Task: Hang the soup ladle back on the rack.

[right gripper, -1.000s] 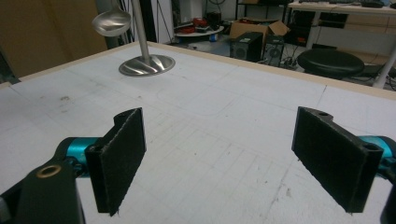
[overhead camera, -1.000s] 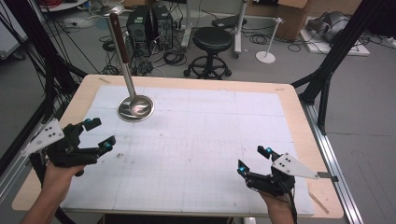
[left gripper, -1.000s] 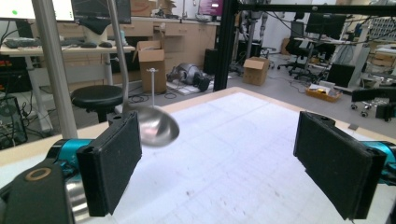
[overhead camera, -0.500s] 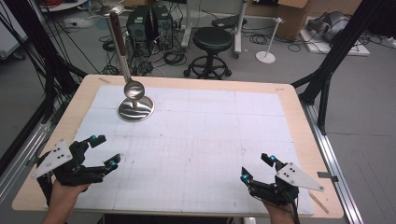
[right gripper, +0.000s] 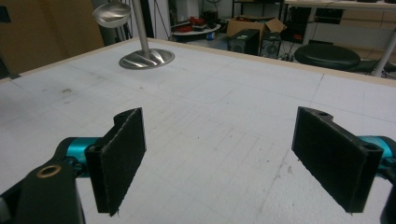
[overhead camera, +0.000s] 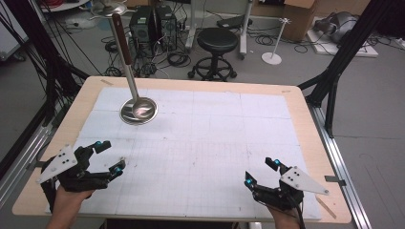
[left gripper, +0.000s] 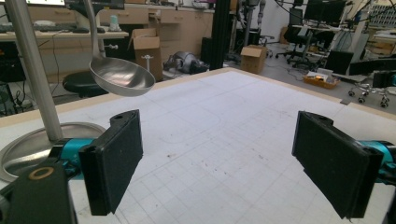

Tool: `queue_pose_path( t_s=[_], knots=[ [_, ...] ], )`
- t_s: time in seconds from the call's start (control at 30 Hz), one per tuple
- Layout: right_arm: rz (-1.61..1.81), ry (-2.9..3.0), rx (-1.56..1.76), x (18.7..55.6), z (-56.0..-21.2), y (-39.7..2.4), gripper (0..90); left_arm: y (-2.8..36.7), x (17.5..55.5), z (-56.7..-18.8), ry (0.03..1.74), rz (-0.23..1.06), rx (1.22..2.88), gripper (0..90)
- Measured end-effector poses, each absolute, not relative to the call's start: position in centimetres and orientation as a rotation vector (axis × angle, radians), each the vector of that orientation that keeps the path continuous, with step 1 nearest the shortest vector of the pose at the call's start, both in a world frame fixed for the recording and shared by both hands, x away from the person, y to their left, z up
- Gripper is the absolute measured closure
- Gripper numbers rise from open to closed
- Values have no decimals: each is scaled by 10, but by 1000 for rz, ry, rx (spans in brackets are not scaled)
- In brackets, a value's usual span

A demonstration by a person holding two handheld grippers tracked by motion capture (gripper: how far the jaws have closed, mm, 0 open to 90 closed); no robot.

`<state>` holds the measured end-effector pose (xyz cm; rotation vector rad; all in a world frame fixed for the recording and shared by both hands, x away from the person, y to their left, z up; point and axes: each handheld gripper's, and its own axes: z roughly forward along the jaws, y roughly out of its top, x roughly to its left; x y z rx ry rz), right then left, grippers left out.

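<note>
A metal ladle (overhead camera: 123, 40) with a brown handle hangs over the table's far left beside a stand pole (left gripper: 32, 79). The stand's round metal base (overhead camera: 128, 114) rests on the white gridded mat (overhead camera: 215, 138). The ladle bowl (left gripper: 122, 77) floats above the mat; it also appears high up (right gripper: 111, 13) over the base (right gripper: 146, 58). My left gripper (overhead camera: 108, 155) is open at the near left with nothing between its pads (left gripper: 114, 163). Near the front right edge, my right gripper (overhead camera: 261, 172) is open and empty, pads (right gripper: 119, 158) wide apart.
The wooden table rim (overhead camera: 310, 129) frames the mat. Beyond the far edge stand a black stool (overhead camera: 217, 40), computer cases (overhead camera: 153, 24) and black frame legs (overhead camera: 334, 71). Cables cover the floor behind.
Both hands have drawn back toward the near edge, the left one more. The ladle bowl showed above the base half a second ago and now lines up with it.
</note>
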<state>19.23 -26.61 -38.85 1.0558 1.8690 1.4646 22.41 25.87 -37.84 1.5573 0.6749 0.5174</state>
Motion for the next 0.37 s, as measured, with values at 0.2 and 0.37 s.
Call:
queue_pose_path(
  t_s=[0.2, 0.37],
  knots=[
    [1469, 1873, 1065, 193, -389, -266, 162, 258, 223, -379, 668, 521, 1559, 167],
    [1465, 1881, 1070, 193, -390, -266, 162, 259, 223, -379, 673, 523, 1559, 167]
  ],
)
